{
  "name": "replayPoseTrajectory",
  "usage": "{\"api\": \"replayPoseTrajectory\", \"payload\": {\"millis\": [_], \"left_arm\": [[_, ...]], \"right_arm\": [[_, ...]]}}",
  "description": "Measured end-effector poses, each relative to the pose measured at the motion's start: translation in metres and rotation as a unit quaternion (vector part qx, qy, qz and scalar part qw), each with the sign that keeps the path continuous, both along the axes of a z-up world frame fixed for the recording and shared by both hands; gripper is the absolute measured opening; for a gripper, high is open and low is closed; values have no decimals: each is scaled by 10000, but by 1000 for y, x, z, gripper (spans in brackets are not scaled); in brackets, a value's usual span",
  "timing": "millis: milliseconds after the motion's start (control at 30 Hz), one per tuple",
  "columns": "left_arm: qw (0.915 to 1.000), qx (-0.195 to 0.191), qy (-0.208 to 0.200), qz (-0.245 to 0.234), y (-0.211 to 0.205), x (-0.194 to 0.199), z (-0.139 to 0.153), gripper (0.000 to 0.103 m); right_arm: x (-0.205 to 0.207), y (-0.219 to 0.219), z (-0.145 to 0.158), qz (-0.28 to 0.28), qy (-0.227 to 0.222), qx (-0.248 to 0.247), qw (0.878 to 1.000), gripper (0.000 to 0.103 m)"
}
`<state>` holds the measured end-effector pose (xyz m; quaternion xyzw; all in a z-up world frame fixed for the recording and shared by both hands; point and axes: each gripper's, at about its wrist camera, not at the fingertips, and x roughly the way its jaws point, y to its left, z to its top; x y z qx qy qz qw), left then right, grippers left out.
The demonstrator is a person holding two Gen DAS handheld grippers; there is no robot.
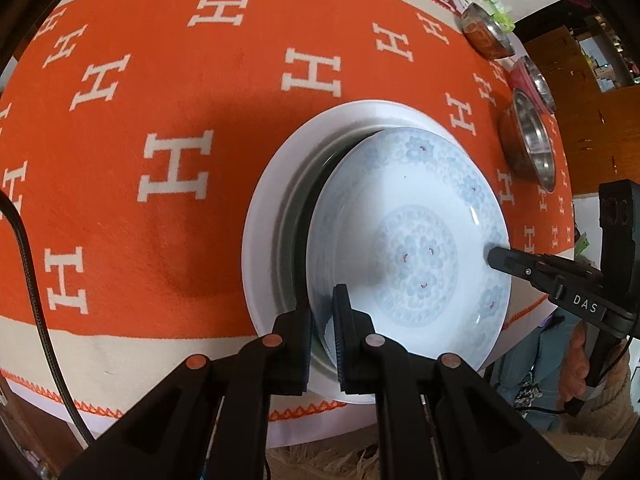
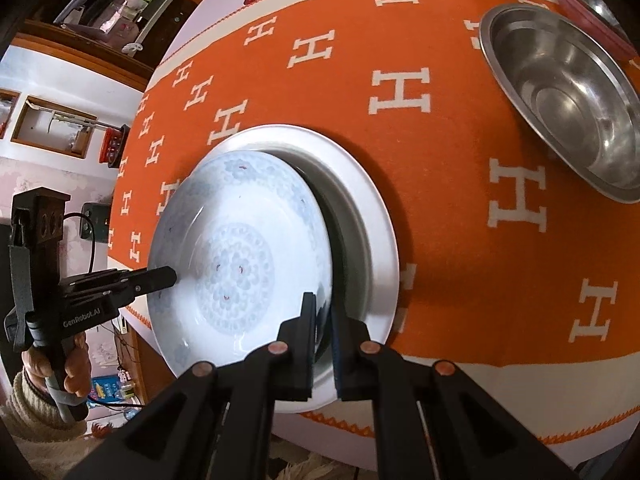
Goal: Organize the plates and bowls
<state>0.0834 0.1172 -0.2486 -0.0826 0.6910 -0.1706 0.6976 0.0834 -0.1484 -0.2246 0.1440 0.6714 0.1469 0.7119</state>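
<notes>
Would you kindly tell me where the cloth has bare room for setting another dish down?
Bare orange cloth spreads left of the white plate. Right edge is crowded: steel bowl, red bowl, another bowl in a row.

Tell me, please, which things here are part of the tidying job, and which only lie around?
Job: blue-patterned plate, held by left gripper and right gripper; white plate; steel bowl.
Lying around: orange tablecloth; black cable.
</notes>
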Motion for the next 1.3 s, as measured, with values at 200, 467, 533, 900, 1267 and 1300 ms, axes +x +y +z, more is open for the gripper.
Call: {"api": "replayPoseTrajectory", "payload": {"millis": [200, 467, 533, 900, 1267, 1300], "left_arm": [[9999, 81, 35, -56, -6, 2, -8, 8], [9995, 152, -142, -226, -13, 4, 1, 21], [9992, 186, -254, -255, -14, 5, 6, 29], [9978, 335, -501, -264, -17, 5, 22, 56], [9976, 214, -640, -129, -15, 2, 35, 75], [9976, 195, -650, -137, -15, 2, 36, 76]], "right_arm": [[2, 3, -5, -20, -5, -162, 9999, 6], [3, 3, -5, 22, 20, -199, 9998, 9], [3, 4, -3, 40, -15, -262, 9996, 9], [2, 8, 16, 235, -343, -495, 9979, 21], [-5, 9, 26, 202, -452, -620, 9968, 30], [-6, 9, 27, 176, -467, -638, 9967, 30]]}}
